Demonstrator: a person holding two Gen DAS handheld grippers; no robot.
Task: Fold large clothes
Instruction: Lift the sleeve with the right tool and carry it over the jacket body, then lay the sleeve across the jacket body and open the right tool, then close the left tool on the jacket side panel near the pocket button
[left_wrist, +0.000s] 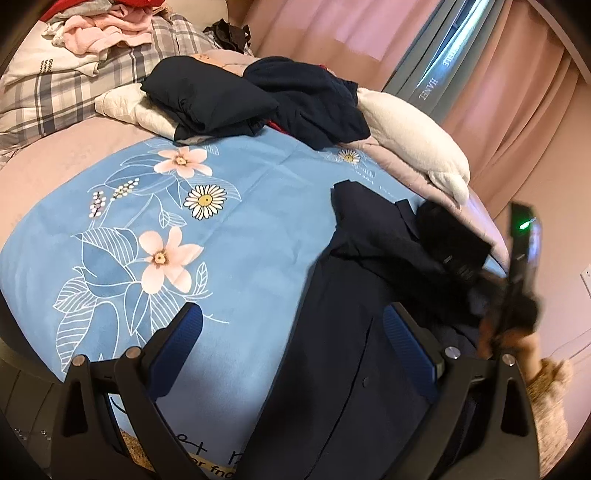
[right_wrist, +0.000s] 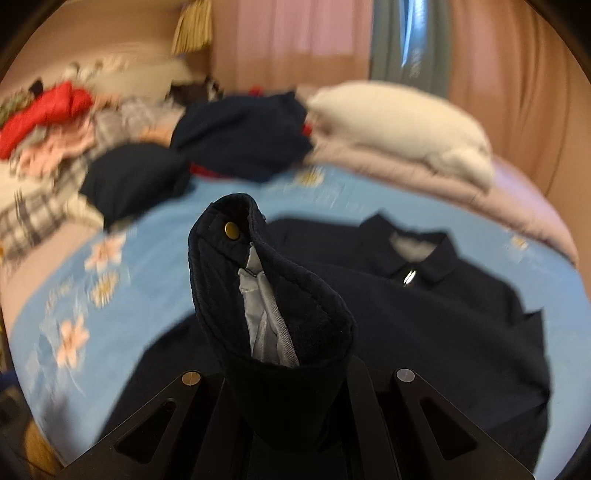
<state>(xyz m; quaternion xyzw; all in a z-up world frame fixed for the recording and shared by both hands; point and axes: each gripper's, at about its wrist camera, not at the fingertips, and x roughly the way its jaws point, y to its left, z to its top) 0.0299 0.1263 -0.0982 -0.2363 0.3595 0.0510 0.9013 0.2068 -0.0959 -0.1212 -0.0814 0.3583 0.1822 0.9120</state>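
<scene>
A dark navy jacket (left_wrist: 354, 350) lies on the blue floral sheet (left_wrist: 221, 206) of the bed. In the right wrist view its collar (right_wrist: 421, 254) and zip pull face up. My left gripper (left_wrist: 295, 343) is open and empty, its blue pads (left_wrist: 184, 332) spread above the jacket's left edge. My right gripper (right_wrist: 291, 398) is shut on the jacket's sleeve cuff (right_wrist: 266, 295), which stands up with a brass snap and grey lining showing; its fingertips are hidden by the cloth. In the left wrist view the right gripper (left_wrist: 461, 258) shows blurred at the jacket's right side.
Dark folded clothes (left_wrist: 258, 99) and a white blanket (left_wrist: 413, 147) lie at the far side of the bed. A mixed clothes pile (left_wrist: 99, 37) sits on checked bedding at the back left. Pink curtains (left_wrist: 517, 92) hang behind.
</scene>
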